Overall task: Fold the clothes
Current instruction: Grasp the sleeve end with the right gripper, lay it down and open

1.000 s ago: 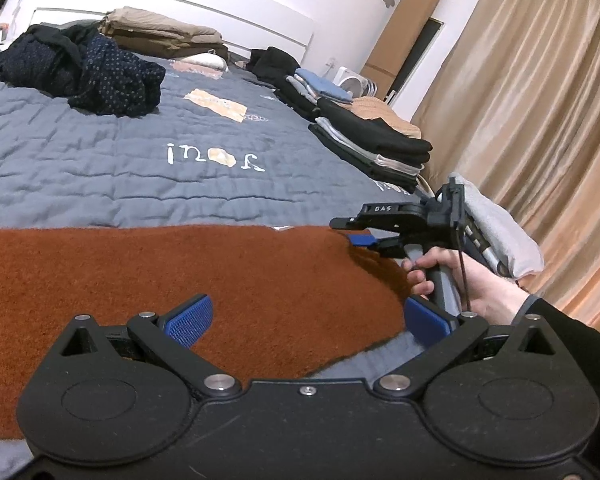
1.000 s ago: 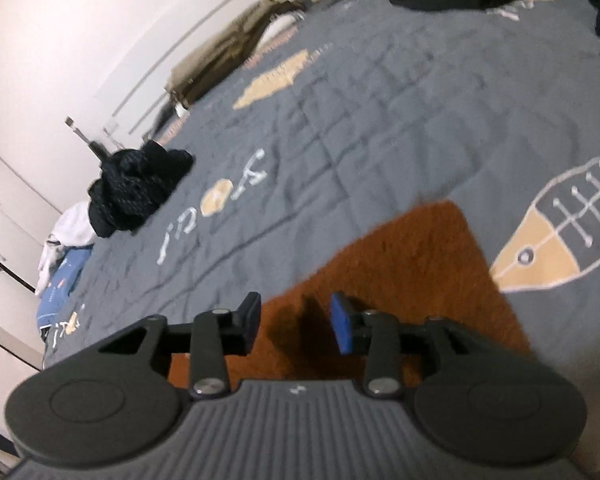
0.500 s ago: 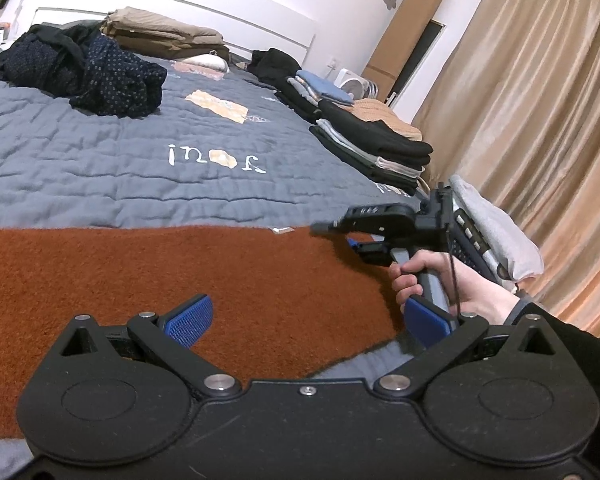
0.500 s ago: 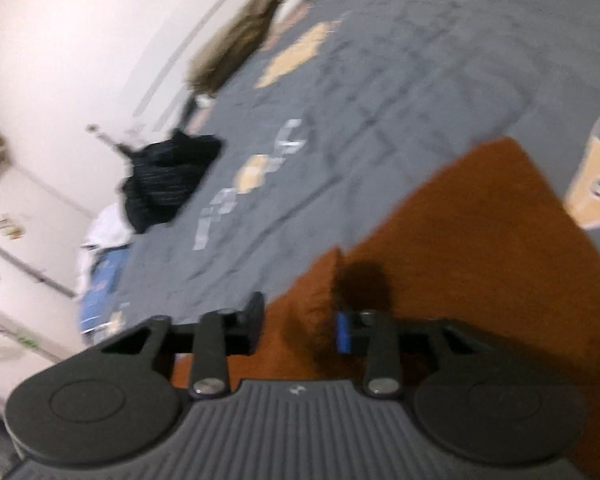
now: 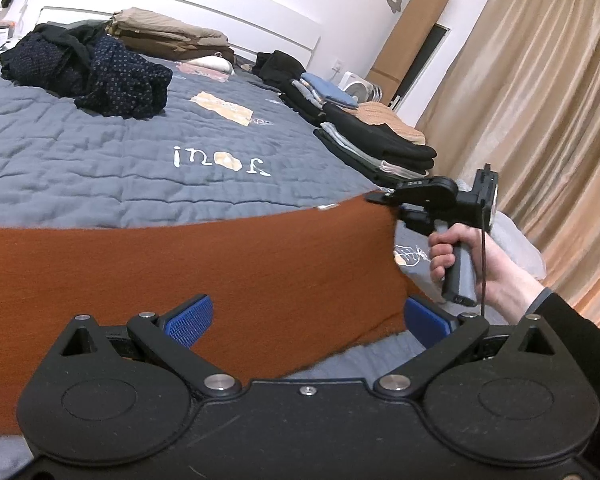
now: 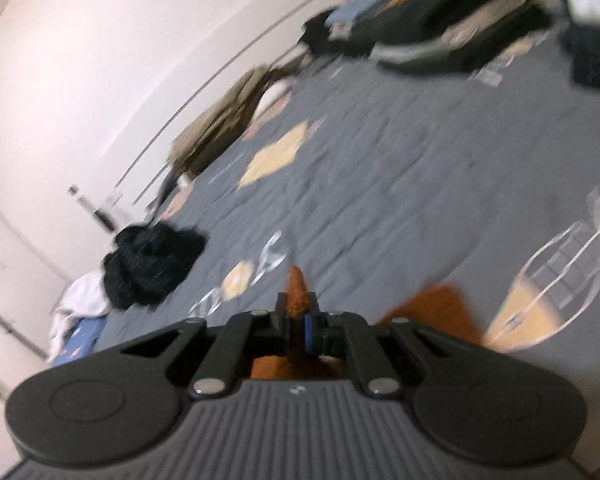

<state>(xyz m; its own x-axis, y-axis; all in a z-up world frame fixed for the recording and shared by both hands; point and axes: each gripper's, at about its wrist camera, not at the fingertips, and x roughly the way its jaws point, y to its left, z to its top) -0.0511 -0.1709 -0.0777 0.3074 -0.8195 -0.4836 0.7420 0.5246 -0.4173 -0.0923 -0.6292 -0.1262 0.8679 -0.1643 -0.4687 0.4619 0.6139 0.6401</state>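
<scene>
Since a second ago the right gripper (image 6: 296, 330) has gone from fingers apart over the rust-brown garment (image 5: 180, 272) to fingers pinched tight on a bit of its edge, and that corner is now lifted off the bed instead of lying flat. You can see a little peak of the fuzzy orange fabric poking up between the blue pads (image 6: 309, 330) in the right wrist view, though that view is pretty motion-blurred. From the left wrist view, the right gripper (image 5: 384, 199) sits at the far right corner of the garment, with the person's right hand (image 5: 460, 256) wrapped around the grey handle and a dark sleeve (image 5: 580, 344) behind it. The left gripper (image 5: 306, 320) is wide open, holding nothing, hovering low over the near edge of the garment with its blue pads (image 5: 190, 320) well apart. The garment itself is spread across the near side of the grey quilt (image 5: 140, 168) on the bed. Farther out there's a crumpled dark dotted garment (image 5: 100, 68) near the headboard, a stack of folded clothes (image 5: 372, 144) along the right edge of the bed, and tan curtains (image 5: 540, 120) beyond that.
</scene>
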